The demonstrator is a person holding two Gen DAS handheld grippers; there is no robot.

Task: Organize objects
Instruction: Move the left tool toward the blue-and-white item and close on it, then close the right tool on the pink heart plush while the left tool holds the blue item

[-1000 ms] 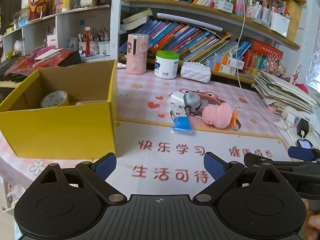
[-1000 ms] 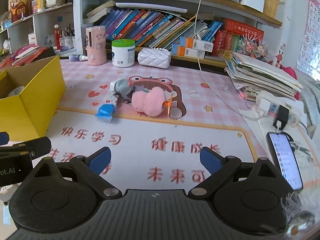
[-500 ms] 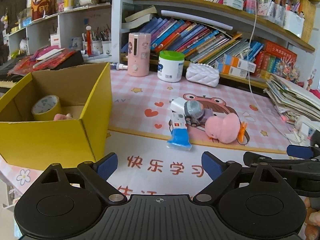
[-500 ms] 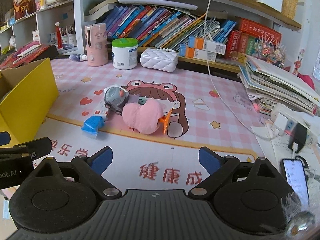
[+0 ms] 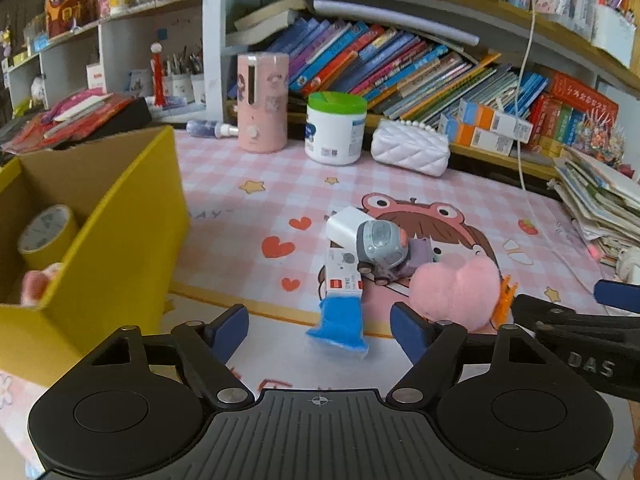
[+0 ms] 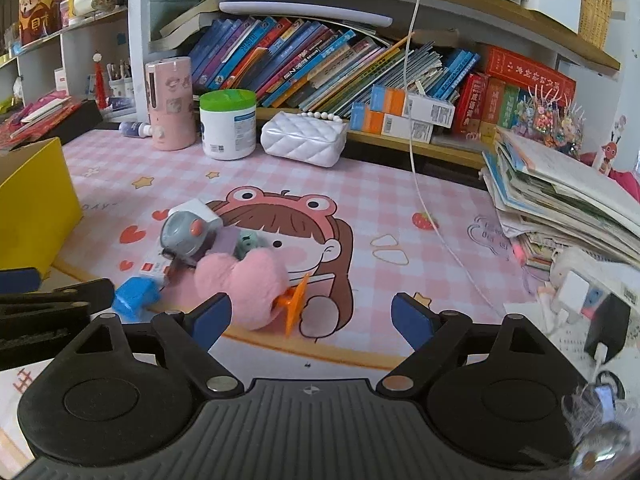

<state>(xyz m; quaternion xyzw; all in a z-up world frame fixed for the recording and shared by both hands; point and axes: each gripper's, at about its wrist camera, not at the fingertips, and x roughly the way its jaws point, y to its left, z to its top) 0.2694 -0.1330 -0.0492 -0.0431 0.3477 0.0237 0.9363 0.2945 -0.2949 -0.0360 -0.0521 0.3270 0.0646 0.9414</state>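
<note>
A small pile lies on the pink checked mat: a blue-and-white packet [image 5: 341,304], a white block [image 5: 345,225], a grey toy car [image 5: 380,245] and a pink plush clip [image 5: 456,288] with an orange claw. My left gripper [image 5: 320,330] hovers just short of the blue packet, its jaws closing with nothing pressed between them. In the right wrist view the pink plush clip [image 6: 244,290] lies just ahead of my right gripper [image 6: 310,316], whose jaws are closing and hold nothing. The yellow box [image 5: 116,240] at left holds a tape roll [image 5: 48,232].
A pink canister [image 5: 262,102], a green-lidded white jar [image 5: 335,128] and a white quilted purse [image 5: 410,152] stand along the bookshelf behind. A stack of papers [image 6: 568,204] and chargers [image 6: 572,288] crowd the right edge. A white cable [image 6: 416,160] hangs across the mat.
Both grippers have moved forward toward the pile, which now looks larger and nearer. Both pairs of jaws have narrowed, the left more. The yellow box has slid toward the left edge.
</note>
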